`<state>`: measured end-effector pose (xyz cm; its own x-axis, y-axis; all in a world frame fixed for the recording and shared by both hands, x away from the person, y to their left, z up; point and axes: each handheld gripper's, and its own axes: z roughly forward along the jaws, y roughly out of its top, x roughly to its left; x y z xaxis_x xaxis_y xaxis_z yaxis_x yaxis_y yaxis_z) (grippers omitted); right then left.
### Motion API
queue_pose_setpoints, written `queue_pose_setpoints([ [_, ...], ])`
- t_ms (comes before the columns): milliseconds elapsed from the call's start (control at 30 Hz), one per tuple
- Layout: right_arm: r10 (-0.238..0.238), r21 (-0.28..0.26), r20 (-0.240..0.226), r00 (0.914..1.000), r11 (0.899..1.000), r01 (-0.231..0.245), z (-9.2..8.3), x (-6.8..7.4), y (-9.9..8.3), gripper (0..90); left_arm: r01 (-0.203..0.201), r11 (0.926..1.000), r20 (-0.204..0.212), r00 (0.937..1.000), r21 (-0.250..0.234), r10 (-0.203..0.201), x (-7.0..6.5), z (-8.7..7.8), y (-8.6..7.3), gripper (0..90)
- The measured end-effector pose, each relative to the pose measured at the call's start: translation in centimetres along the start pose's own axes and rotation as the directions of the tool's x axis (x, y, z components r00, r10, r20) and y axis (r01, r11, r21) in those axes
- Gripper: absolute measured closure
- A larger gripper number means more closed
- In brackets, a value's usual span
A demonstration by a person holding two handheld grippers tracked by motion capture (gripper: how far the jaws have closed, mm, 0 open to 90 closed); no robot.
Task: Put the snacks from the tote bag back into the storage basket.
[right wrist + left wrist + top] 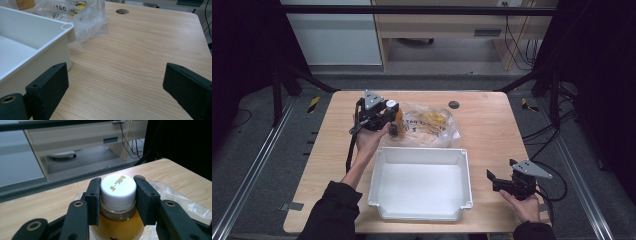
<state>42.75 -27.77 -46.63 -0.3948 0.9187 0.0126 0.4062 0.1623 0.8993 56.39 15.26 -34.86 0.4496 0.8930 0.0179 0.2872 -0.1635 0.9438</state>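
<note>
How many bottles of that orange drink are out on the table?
1 for certain: the bottle held by its white cap in the left gripper, beside the plastic bag. The crinkled bag holds yellowish things I cannot identify, so more could be hidden there.

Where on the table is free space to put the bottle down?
Inside the white tub; bare wood between its right wall and the right gripper; and the far right corner past the plastic bag. It is crowded around the bag, where the left gripper holds the bottle.
</note>
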Motion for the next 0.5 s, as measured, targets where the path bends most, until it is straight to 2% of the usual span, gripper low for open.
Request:
queue_pose_setpoints([
  [333, 0.0, -0.001, 0.001, 1.0, 1.0, 0.0, 0.0, 0.0, 0.0, 6.6, 0.005, 0.9992, -0.009, 0.9999, -0.039, -0.006, 0.1, -1.0, 1.9, 58.8],
  [500, 0.0, 0.0, 0.001, 1.0, 1.0, 0.0, 0.0, 0.0, 0.0, 6.6, 0.013, 0.9987, -0.007, 0.9999, -0.05, -0.013, 0.2, -1.3, 2.3, 58.9],
])
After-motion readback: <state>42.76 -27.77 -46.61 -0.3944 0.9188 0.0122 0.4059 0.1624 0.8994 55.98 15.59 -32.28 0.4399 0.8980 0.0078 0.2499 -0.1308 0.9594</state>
